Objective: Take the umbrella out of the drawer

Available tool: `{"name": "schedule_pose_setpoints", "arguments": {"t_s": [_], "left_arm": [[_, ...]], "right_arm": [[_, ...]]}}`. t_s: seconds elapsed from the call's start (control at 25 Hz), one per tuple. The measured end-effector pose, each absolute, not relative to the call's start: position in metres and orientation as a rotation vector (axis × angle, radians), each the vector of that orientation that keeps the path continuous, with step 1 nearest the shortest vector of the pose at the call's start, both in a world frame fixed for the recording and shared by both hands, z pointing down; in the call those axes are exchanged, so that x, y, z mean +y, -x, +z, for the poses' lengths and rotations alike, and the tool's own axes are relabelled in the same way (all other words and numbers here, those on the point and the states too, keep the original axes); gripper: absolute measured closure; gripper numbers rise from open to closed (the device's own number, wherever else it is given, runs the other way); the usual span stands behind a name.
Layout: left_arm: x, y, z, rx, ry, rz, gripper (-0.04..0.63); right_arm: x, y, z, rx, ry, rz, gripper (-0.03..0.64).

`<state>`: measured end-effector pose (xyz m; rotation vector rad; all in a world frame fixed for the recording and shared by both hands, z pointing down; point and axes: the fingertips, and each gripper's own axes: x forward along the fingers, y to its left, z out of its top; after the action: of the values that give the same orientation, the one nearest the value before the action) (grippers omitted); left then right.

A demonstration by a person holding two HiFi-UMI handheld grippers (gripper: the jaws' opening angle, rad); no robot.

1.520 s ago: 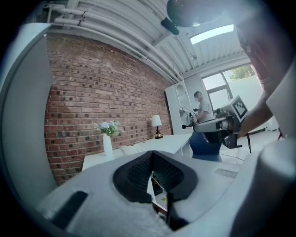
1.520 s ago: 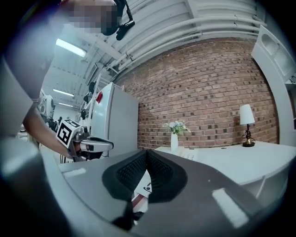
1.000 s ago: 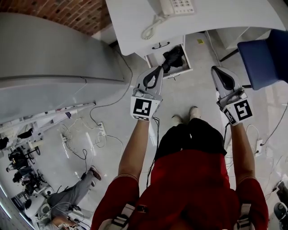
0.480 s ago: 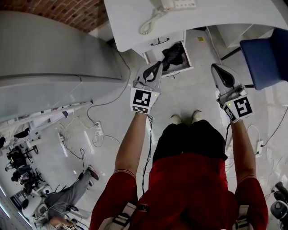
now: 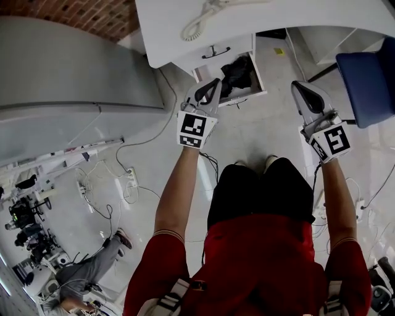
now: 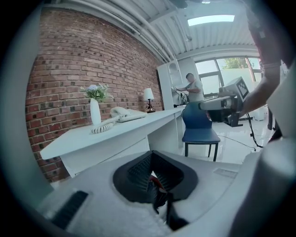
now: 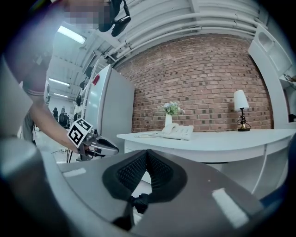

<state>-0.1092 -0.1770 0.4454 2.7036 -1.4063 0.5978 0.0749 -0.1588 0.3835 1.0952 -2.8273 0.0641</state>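
A black folded umbrella [image 5: 237, 73] lies in the open lower drawer [image 5: 258, 92] of the white desk [image 5: 278, 18]. My left gripper [image 5: 215, 83] is shut and empty. Its tip hangs over the drawer's left front corner, just left of the umbrella. My right gripper [image 5: 297, 85] hangs to the right of the drawer over the floor, its jaws together with nothing in them. The left gripper view shows my left gripper [image 6: 151, 153] with pads closed. In the right gripper view my right gripper [image 7: 147, 152] has its pads meeting, and the drawer and umbrella are hidden.
A corded phone [image 7: 178, 131] and a vase [image 6: 95, 111] stand on the desk. The closed upper drawer with a black handle [image 5: 216, 50] sits above the open one. A blue chair [image 5: 370, 80] stands to the right, a grey cabinet [image 5: 62, 68] to the left. Cables [image 5: 117, 185] lie on the floor.
Both grippers have sunk lower toward the drawer's height. The left gripper's tip now overlaps the drawer's front left corner. Neither pair of jaws has changed.
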Motion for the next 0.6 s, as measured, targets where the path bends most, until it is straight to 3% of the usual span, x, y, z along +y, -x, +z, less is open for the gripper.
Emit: {"name": "schedule_pose_setpoints", "arguments": {"t_s": [0.6], "left_arm": [[-0.217,0.116,0.571,-1.282,-2.725,0.794,0.589]], "right_arm": [[-0.188,-0.069,0.502,-2.822,-1.069,0.012,0.603]]}}
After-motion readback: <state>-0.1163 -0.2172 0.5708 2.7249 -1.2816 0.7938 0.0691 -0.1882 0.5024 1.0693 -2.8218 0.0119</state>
